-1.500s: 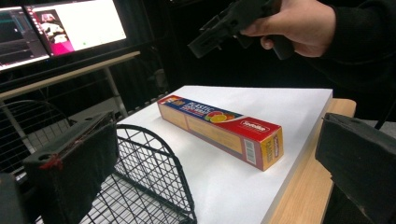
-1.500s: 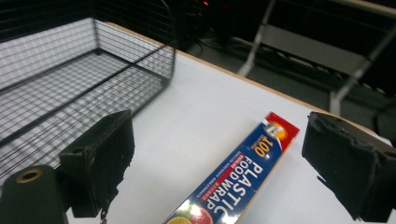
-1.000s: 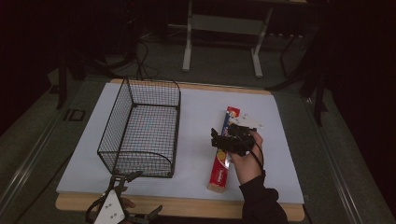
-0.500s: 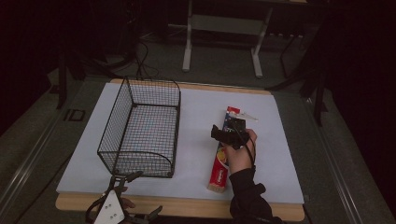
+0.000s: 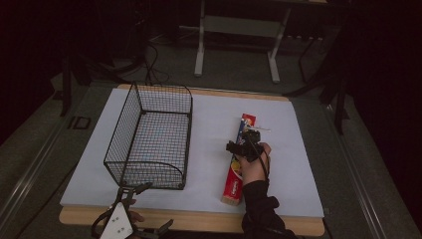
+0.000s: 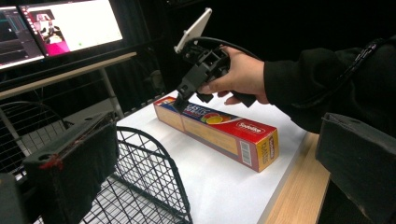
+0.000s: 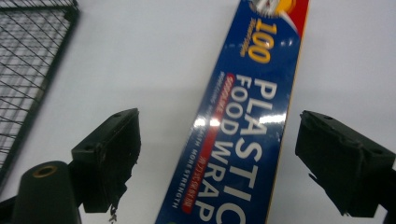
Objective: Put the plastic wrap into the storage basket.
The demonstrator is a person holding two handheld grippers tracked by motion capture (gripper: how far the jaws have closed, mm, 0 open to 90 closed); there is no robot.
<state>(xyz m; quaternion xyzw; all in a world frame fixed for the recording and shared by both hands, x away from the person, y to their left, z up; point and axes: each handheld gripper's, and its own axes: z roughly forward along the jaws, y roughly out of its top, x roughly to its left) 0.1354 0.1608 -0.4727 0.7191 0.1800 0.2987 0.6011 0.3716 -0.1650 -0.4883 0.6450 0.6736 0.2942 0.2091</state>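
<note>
From above, a plastic wrap box (image 5: 237,164) lies on the white table (image 5: 209,134) right of a wire basket (image 5: 152,139), the right gripper (image 5: 239,147) poised over it. The left gripper (image 6: 205,158), jaws apart and empty, looks past the basket rim. The right gripper's jaws, lately narrowing, straddle the box without touching.

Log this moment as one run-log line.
right gripper: jaws open, astride plastic wrap box | left gripper: open, by wire basket

I work in what looks like a dim recording lab: lit monitors (image 6: 60,28) on a desk, cables on the floor (image 5: 149,69), a paper-covered counter (image 5: 209,149).
</note>
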